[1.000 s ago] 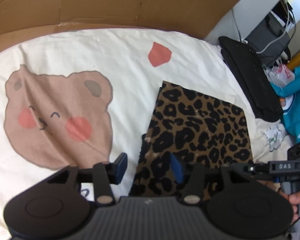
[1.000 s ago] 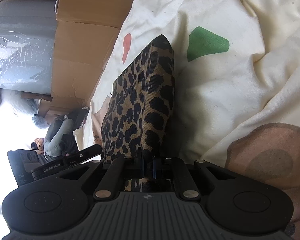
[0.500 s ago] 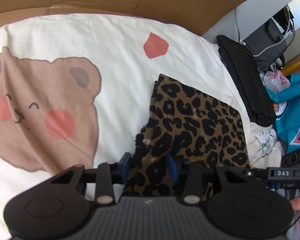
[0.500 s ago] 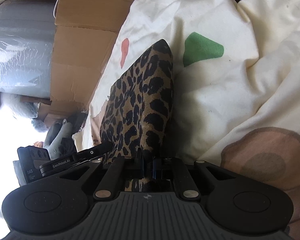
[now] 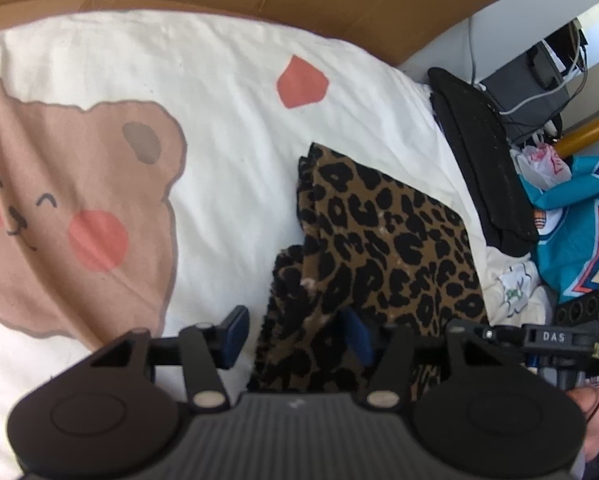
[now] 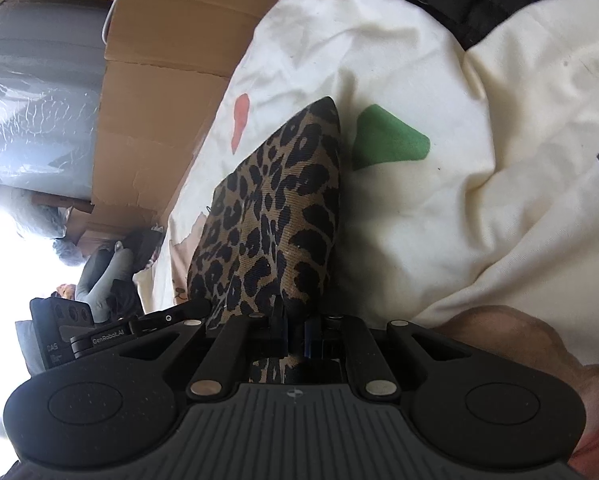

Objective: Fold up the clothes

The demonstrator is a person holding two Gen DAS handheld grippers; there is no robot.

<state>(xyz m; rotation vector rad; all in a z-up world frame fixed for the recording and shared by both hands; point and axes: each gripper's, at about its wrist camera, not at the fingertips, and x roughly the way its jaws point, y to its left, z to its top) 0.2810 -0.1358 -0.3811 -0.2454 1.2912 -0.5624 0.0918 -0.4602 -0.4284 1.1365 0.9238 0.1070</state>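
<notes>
One leopard-print garment (image 5: 387,248) is lying partly folded on the cream bear-print bedsheet (image 5: 203,92), its long axis running away from both grippers, with a loose dark edge at its near left side. The right gripper (image 6: 295,336) is clamping the near right edge of the cloth, jaws together on it. The left gripper (image 5: 295,336) is straddling the near left edge; its jaws have just been opening and are standing apart, cloth between them but unpressed.
</notes>
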